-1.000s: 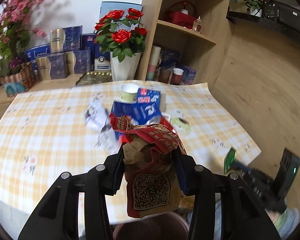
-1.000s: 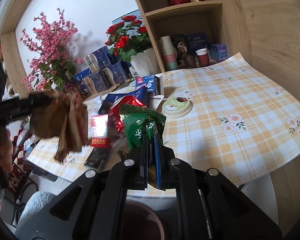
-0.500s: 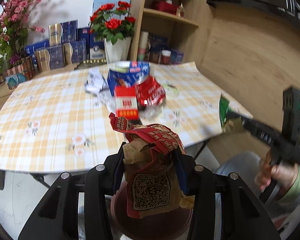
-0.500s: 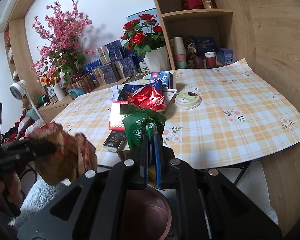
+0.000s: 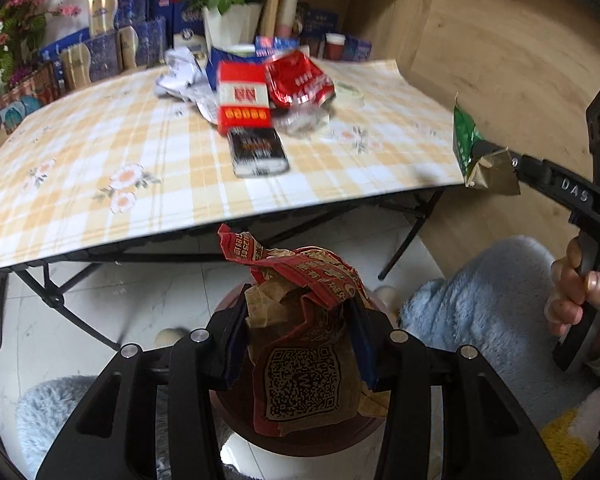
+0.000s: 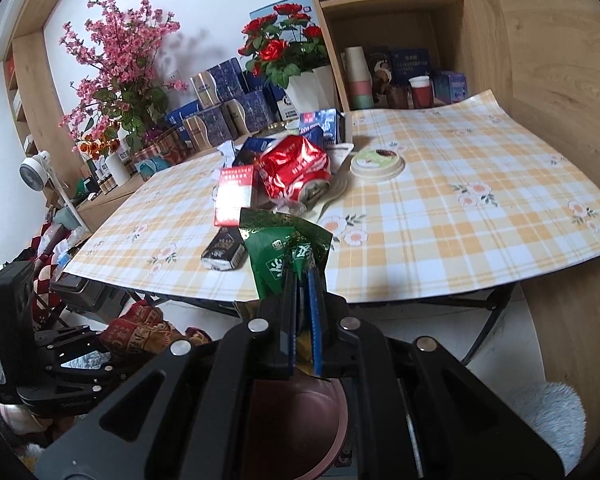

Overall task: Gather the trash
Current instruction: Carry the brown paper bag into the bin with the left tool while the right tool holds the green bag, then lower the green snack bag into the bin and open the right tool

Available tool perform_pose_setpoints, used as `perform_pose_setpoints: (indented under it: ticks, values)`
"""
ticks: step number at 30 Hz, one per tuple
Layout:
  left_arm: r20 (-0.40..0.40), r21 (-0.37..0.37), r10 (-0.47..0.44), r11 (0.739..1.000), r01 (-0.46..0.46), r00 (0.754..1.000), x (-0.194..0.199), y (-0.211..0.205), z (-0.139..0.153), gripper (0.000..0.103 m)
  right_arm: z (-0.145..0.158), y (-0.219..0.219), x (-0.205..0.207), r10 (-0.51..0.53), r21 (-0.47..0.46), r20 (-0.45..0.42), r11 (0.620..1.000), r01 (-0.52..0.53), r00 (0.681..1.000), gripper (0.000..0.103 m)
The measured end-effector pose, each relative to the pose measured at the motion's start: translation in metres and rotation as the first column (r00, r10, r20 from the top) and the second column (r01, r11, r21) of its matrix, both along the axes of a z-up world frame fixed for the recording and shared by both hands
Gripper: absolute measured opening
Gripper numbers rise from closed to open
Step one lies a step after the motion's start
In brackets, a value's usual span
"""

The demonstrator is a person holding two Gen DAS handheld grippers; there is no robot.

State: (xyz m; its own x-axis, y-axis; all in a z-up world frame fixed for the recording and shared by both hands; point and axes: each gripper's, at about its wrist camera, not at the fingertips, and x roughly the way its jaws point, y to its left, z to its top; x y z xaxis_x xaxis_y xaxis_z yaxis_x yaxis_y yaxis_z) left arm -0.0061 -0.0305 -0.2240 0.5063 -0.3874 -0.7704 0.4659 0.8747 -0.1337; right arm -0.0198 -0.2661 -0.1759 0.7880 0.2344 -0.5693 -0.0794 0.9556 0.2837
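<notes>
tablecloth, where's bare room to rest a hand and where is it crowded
Bare: the tablecloth right of the round lid, and its near left corner. Crowded: the middle, around the red box, foil bag and black box.
</notes>
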Motion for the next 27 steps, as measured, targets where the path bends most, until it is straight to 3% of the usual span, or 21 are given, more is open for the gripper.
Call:
perform_pose_setpoints:
  ticks: [7,16,19,21,27]
  values:
    - [-0.068,0.089,-0.039,0.995,0.045,0.997,0.013,-0.026,-0.032,0.044,-0.018,-0.004,0.004,0.000,0.015,-0.040,1.000,0.001,0.999,0.010]
    - [-0.161,0.087,-0.050,0.994,0.065,0.986,0.042,-0.052,-0.074,0.047,-0.027,-0.013,0.004,-0.014,0.032,-0.060,0.999,0.016,0.998,0.010]
    - [-0.182,0.086,-0.056,0.994,0.072,0.982,0.049,-0.057,-0.083,0.055,-0.030,-0.018,0.003,-0.028,0.043,-0.069,0.999,0.031,0.997,0.010]
    - [-0.168,0.078,-0.060,0.994,0.074,0.984,0.048,-0.058,-0.081,0.069,-0.033,-0.021,0.005,-0.039,0.049,-0.083,0.998,0.043,0.996,0.010]
    - [-0.044,0.017,0.001,1.000,0.000,0.999,0.042,-0.038,-0.050,0.084,-0.036,-0.021,0.006,-0.045,0.041,-0.088,0.998,0.049,0.995,0.010]
